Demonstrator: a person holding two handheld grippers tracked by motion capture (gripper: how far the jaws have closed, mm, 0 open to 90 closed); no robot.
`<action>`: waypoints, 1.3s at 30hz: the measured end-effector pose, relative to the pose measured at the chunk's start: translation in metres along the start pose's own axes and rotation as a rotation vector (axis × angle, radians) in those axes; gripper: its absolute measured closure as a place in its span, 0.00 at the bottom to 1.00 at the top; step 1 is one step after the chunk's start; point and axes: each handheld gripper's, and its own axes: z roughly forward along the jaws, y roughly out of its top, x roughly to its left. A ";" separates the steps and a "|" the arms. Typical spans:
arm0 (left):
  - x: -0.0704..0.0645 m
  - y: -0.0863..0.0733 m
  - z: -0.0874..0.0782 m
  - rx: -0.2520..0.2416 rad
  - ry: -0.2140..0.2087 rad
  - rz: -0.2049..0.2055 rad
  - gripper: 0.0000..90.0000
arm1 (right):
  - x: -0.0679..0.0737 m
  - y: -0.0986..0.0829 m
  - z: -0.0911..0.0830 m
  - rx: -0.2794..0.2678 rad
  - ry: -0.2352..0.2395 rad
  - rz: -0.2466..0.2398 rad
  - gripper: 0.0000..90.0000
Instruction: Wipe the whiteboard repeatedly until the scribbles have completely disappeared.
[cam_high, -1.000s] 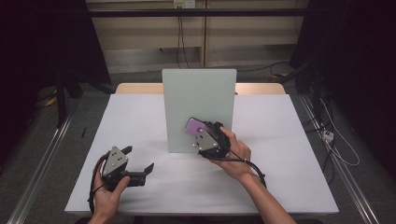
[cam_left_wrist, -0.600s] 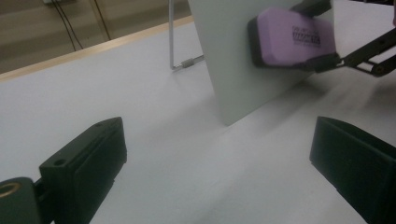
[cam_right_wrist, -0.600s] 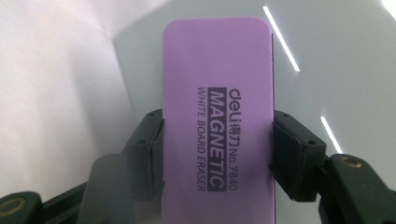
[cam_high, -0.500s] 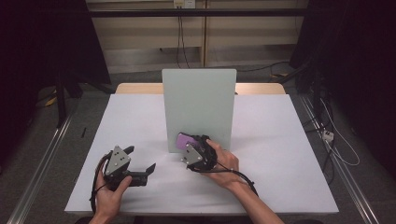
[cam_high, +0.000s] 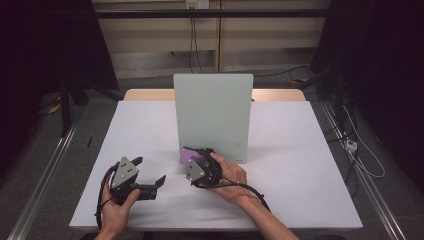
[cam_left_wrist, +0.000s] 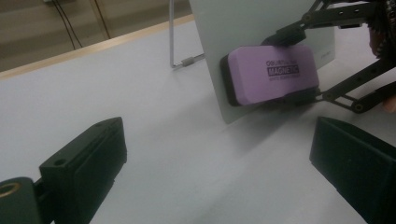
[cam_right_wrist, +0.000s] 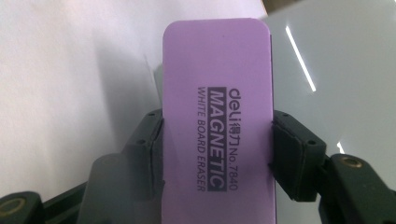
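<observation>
Against the lower left corner of the upright whiteboard (cam_high: 213, 117) sits the purple eraser (cam_high: 188, 157), its dark felt side flat on the board face, as my left tongs' view shows (cam_left_wrist: 273, 73). My right tongs (cam_high: 192, 159) pinch it across its width, one jaw on each long edge, with the printed "MAGNETIC" label facing me in the right gripper view (cam_right_wrist: 217, 135). The eraser overhangs the board's left edge a little and rides just above the bench (cam_high: 300, 165).

My left tongs (cam_high: 150, 172) rest spread apart on the bench, holding nothing, well to the left of the board and pointing towards it.

What worries me is the edge. If I slide further left, I judge the eraser could run off the board, lose its magnetic hold and twist in my grip. Going lower could jam it into the bench. The board stands on a thin wire stand (cam_left_wrist: 180, 58), so pressing too hard may well tip it backward or skid it away, and my left tongs are not bracing it.
</observation>
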 end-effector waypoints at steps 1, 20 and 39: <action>0.001 0.000 -0.001 0.008 -0.001 0.007 0.04 | -0.002 -0.003 -0.002 -0.003 -0.002 0.002 0.47; -0.003 0.000 0.003 0.022 -0.016 0.007 0.04 | -0.064 -0.055 -0.053 -0.014 -0.155 0.113 0.47; -0.004 0.001 0.005 0.019 -0.015 0.002 0.04 | -0.035 -0.073 -0.045 0.000 -0.066 0.049 0.47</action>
